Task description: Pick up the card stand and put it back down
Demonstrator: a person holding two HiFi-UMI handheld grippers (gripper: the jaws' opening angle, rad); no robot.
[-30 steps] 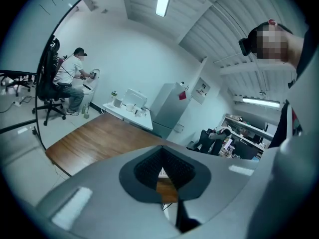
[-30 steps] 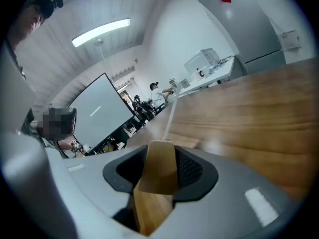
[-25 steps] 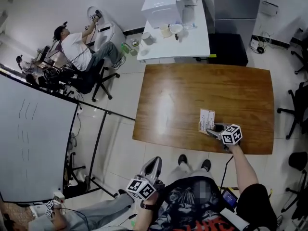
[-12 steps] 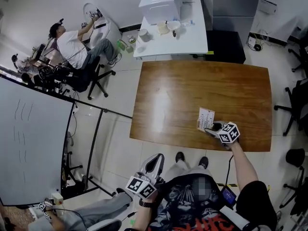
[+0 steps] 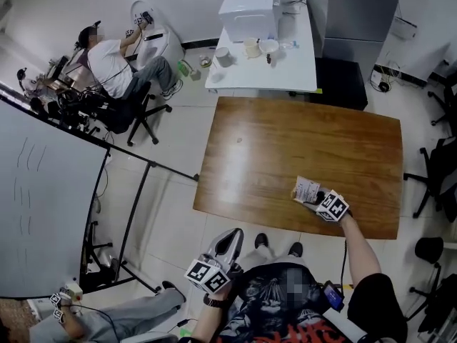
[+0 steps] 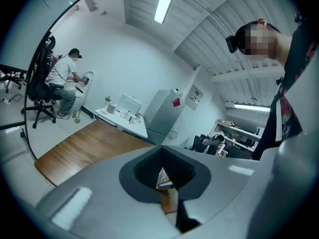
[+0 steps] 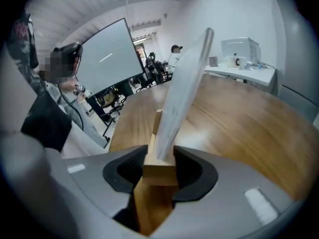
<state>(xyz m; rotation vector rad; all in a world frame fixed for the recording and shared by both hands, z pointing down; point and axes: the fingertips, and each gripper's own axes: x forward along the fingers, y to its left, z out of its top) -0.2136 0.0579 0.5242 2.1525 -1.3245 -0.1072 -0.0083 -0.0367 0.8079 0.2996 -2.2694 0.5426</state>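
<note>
Black short-sleeved T-shirt (image 5: 275, 307) with grey-and-red print, black shoes (image 5: 260, 241), dark wristband (image 5: 212, 302). The left gripper (image 5: 233, 234) and right gripper (image 5: 309, 195) are grey, each bearing a black-and-white marker cube.

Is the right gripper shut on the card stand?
Shut: the right gripper presses from both sides on the wooden base of the card stand.

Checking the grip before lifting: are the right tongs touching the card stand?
Touching. In the right gripper view, both pads of the right tongs press the wooden base of the card stand.
</note>
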